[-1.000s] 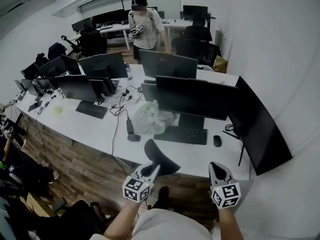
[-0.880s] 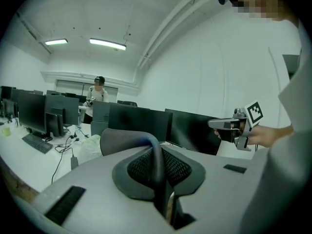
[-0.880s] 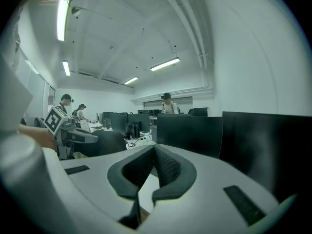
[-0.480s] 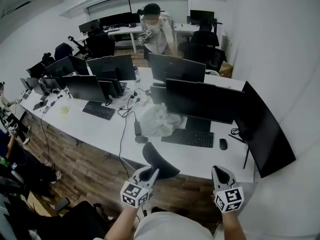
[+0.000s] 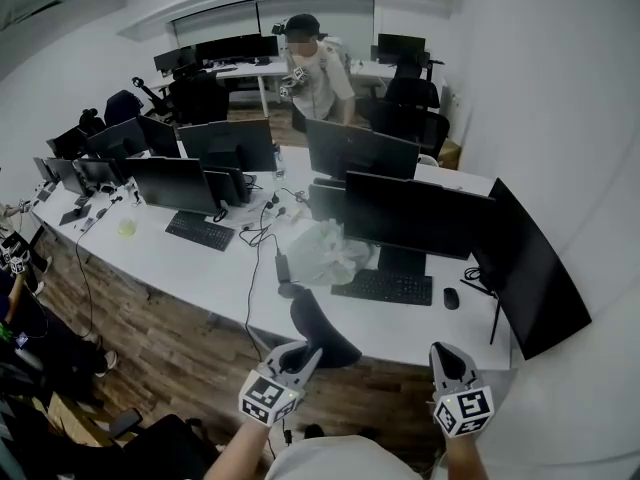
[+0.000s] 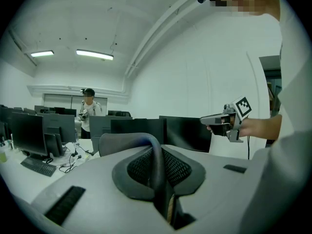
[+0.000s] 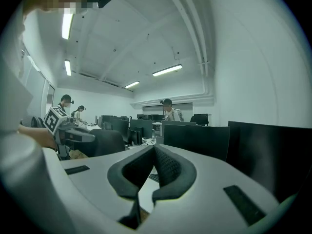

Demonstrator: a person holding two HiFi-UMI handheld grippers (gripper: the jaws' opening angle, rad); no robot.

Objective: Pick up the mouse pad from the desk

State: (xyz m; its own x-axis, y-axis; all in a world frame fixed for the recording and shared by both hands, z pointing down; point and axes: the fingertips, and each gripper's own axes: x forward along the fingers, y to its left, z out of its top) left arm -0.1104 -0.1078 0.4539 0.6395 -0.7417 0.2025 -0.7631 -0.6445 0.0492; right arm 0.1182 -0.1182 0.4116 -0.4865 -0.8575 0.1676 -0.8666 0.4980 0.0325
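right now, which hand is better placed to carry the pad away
Left. The left gripper is shut on the pad, which curls up from its jaws. The right gripper holds nothing and sits off to the side, clear of the pad.

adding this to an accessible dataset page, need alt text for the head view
Seen from above, the left gripper holds a curled dark mouse pad at the near edge of a long white desk lined with monitors; the right gripper beside it is empty.
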